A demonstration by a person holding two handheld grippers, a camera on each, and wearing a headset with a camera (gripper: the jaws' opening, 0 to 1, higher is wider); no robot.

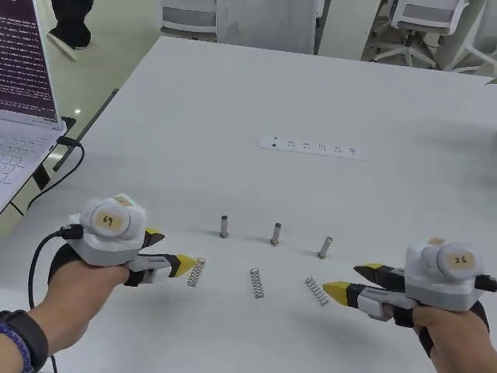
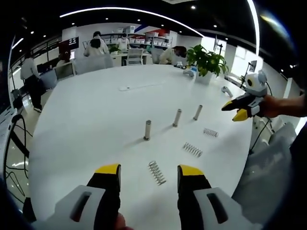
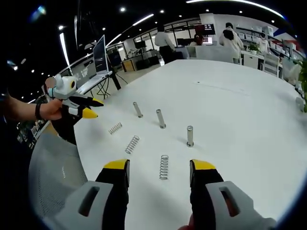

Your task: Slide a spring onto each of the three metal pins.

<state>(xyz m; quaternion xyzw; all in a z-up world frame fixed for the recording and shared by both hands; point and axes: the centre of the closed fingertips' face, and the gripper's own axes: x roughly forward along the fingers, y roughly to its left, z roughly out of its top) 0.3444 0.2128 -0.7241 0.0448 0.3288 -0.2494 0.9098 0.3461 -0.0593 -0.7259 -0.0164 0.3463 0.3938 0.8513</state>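
Now, left tongs (image 2: 149, 169) spread, right tongs (image 3: 159, 165) spread

Left tool (image 2: 149, 169) and right tool (image 3: 159, 165), each hand-held, jaws apart

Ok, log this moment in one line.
springs loose on table | pins bare | left gripper open | right gripper open

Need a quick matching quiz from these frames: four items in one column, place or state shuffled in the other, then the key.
Items
1. left claw
2. power strip
3. laptop
4. right-hand pin

Place or state
a. upright, bare
b. white, lying flat
c. far left, screen lit
d. open, aimed at a spring

Pairs: 1-d, 2-b, 3-c, 4-a
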